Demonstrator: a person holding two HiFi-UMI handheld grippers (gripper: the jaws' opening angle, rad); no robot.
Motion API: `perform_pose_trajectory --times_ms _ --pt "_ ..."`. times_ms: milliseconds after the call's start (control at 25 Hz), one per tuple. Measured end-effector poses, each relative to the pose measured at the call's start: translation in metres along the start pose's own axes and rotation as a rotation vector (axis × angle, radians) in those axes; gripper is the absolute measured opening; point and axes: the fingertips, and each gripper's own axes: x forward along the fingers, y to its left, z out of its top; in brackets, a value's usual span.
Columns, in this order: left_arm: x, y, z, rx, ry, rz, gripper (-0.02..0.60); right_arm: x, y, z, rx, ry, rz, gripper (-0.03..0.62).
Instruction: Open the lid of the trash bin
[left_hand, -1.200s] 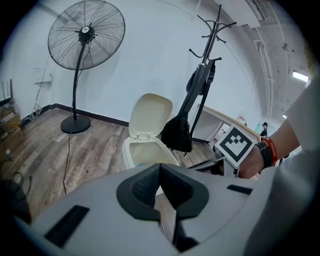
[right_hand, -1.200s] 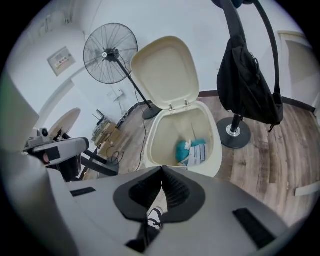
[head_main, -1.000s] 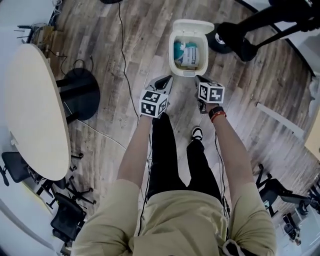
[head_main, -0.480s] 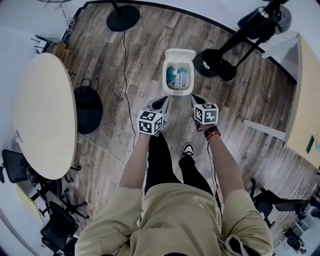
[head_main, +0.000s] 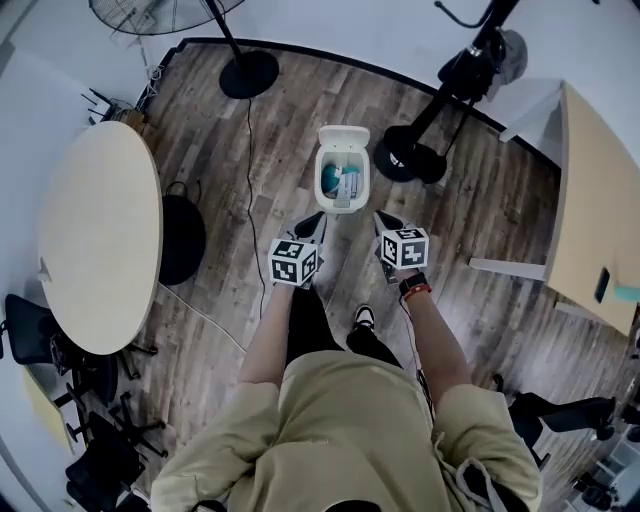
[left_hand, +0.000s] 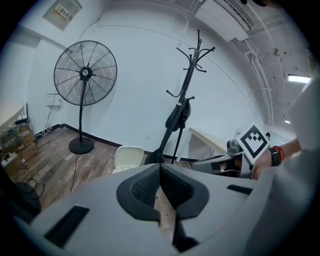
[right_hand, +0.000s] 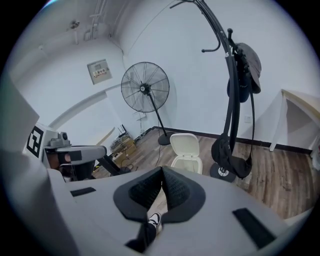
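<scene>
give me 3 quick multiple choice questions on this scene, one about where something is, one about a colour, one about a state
1. Where does the trash bin stand?
A. on a table
B. on the wooden floor
C. on a chair

2. What colour is its lid?
A. white
B. black
C. red

3. How do the jaws of the left gripper stand?
A. wide apart
B. clamped on the lid
C. together, holding nothing

Answers: B, the head view shows it on the floorboards; A, the raised lid is white like the bin; C, the left gripper view shows the jaws meeting with nothing between them.
</scene>
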Motion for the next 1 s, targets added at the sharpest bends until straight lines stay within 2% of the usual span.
perform_pose_trajectory --times_ms 320,640,920,1000 --pt "-0.054 -0.057 0.028 0.025 -0.089 0.040 0.023 -0.089 0.027 0.035 -0.050 -0.150 -0.004 0.015" --pt "-0.111 -0.106 0.061 0.075 -0.201 0.083 0.023 -0.168 0.057 0.044 -0.066 -0.273 0.013 0.015" --pt "-0.154 -0.140 0.073 0.148 -0.267 0.118 0.023 -0.219 0.077 0.044 -0.095 -0.357 0.009 0.015" --pt "-0.162 -0.149 0.074 0.146 -0.286 0.120 0.023 -0.232 0.082 0.042 -0.103 -0.383 0.010 0.015"
